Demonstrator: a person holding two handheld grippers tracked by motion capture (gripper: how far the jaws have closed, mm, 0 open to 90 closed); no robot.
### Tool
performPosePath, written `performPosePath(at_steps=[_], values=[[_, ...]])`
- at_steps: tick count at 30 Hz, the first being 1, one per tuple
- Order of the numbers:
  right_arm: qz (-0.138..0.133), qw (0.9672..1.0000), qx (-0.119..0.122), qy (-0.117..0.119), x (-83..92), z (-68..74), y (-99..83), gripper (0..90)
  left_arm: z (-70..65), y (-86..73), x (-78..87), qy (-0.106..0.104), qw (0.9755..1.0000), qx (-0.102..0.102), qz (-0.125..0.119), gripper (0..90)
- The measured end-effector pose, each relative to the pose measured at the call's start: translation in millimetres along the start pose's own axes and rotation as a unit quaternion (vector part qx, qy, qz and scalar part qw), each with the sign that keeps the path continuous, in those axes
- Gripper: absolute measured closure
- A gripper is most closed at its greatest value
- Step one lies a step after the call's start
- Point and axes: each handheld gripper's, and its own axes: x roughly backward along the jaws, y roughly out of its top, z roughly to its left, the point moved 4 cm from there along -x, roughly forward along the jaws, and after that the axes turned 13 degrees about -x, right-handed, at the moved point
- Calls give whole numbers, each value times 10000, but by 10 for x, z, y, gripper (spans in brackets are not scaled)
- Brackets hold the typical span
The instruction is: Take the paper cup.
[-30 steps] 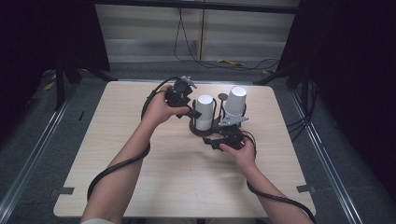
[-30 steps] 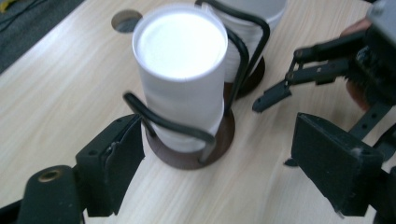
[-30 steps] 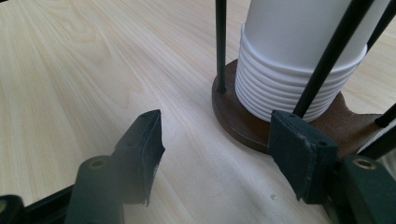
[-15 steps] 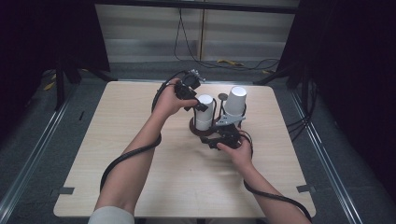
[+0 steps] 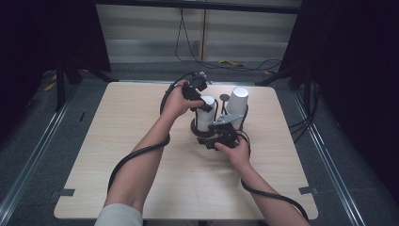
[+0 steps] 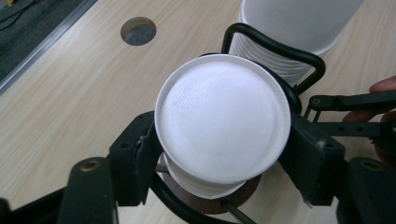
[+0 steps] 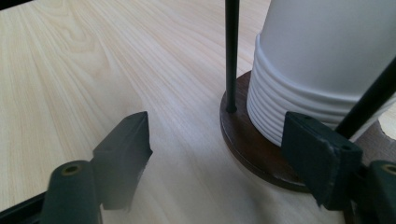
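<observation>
Left gripper [image 6: 219, 154] shifted over near cup stack [image 5: 205, 115], jaws just closing round top cup [image 6: 223, 116], pads pinching rim to peel it off. Right gripper [image 7: 224, 154] just opening, nothing between jaws (let go of holder base [image 7: 247, 144]?). Stack sits mid-worktop [image 5: 141, 179].

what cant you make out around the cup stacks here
- Left gripper view: the near cup stack hides most of its brown base under the top cup.
- Left gripper view: the far cup stack is cut off by the top edge.
- Right gripper view: the black wire rod runs out of frame; its top is unseen.
- High view: cup count too small to tell.
</observation>
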Motion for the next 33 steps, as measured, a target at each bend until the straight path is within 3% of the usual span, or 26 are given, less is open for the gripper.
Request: performPosePath(at_steps=[4,14,26,33], values=[[-40,10000,40,-5,-8,12,23,217,4,-5,6,-7,10000,94,-7,330],[-56,10000,57,-57,-18,14,45,183,-1,48,70,24,10000,65,10,333],[-32,10000,43,-64,-37,26,46,173,17,254,456,145,9998,62,-91,334],[34,9999,80,-83,-66,48,43,169,-1,295,594,158,9998,59,-93,335]])
